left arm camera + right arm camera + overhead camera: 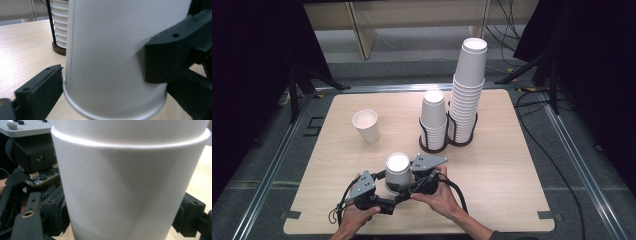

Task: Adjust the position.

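A white paper cup (396,174) stands upright near the table's front edge, between both grippers. In the right gripper view a rolled rim (130,143) crosses the cup (125,195), with more white wall above it, as if a second cup sits inside. My right gripper (411,183) has its jaws pressed on both sides of the cup, whose wall looks creased. My left gripper (384,194) is open, its jaws flanking the cup's base (112,105). One right gripper finger (172,55) lies against the cup's side.
A single upright paper cup (366,125) stands at the left middle. Two stacks of upturned cups, a short one (433,117) and a tall one (467,85), stand in black wire holders (432,145) at the centre back. The wooden table (502,190) has bare room at the right.
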